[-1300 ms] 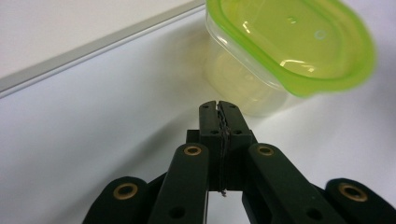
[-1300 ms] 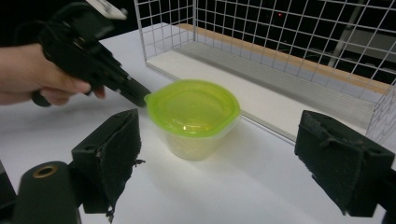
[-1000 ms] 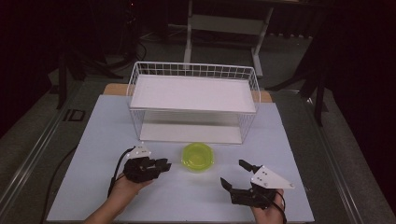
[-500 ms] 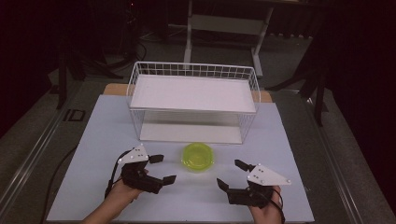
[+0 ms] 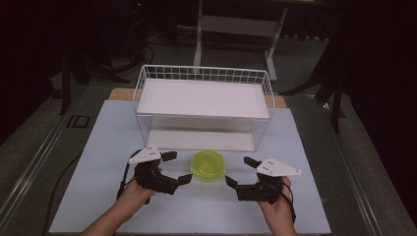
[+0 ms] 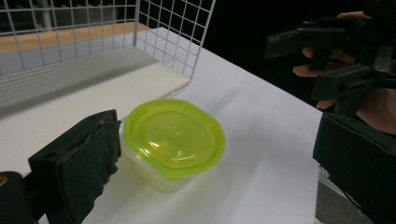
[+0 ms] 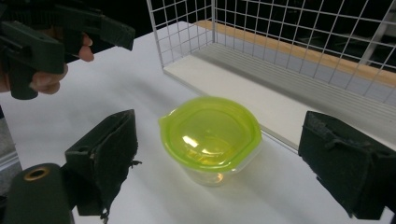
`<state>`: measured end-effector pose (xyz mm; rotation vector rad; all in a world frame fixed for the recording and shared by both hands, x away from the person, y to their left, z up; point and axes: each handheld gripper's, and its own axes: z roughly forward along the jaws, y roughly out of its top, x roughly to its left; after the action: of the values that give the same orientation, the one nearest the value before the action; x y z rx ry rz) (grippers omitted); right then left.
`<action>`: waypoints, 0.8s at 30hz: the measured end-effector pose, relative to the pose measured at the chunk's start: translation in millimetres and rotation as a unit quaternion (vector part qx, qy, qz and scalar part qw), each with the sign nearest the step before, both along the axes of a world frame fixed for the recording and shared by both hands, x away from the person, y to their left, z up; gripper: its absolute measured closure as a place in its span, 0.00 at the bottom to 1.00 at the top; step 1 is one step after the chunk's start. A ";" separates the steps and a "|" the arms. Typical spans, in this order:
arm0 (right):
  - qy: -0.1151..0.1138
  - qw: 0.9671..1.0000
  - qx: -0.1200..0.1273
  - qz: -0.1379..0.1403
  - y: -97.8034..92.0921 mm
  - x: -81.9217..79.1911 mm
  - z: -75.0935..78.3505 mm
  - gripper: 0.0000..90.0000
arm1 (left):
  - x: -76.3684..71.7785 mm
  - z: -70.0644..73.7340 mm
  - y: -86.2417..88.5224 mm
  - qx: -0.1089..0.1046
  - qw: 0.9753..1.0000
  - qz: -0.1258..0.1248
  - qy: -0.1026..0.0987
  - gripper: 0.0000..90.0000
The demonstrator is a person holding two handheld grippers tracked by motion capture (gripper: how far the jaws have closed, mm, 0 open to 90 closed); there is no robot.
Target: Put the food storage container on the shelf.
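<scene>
A small clear container with a lime-green lid [image 5: 208,164] stands on the white table, just in front of the wire basket. My left gripper [image 5: 177,167] is open at its left side, its jaws pointing toward the tub. From the right, my right gripper [image 5: 240,171] faces it, also open. In the left gripper view the container [image 6: 173,137] sits between the spread jaws, close to the left pad [image 6: 77,163]. In the right gripper view the container [image 7: 210,135] is centred between both pads [image 7: 105,158] without touching them.
A white wire basket [image 5: 204,105] with a white shelf board on top stands behind the container, its lower board [image 7: 243,93] a short way from the tub. The white table sheet [image 5: 310,162] extends to both sides. Dark floor and stands surround the table.
Both grippers have closed in on the green-lidded container from either side. The left gripper's jaws have spread wider than a second ago.
</scene>
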<state>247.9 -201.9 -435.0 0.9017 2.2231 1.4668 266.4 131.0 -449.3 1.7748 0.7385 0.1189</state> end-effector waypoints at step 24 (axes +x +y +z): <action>0.088 0.995 0.003 -0.038 20.9 61.5 -29.0 0.27 | 43.3 -15.6 -34.6 0.059 0.995 0.015 0.077 0.07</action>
<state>309.4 -180.9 -464.0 1.1439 2.2793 1.4106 309.7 96.4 -464.9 1.9017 0.8848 0.0474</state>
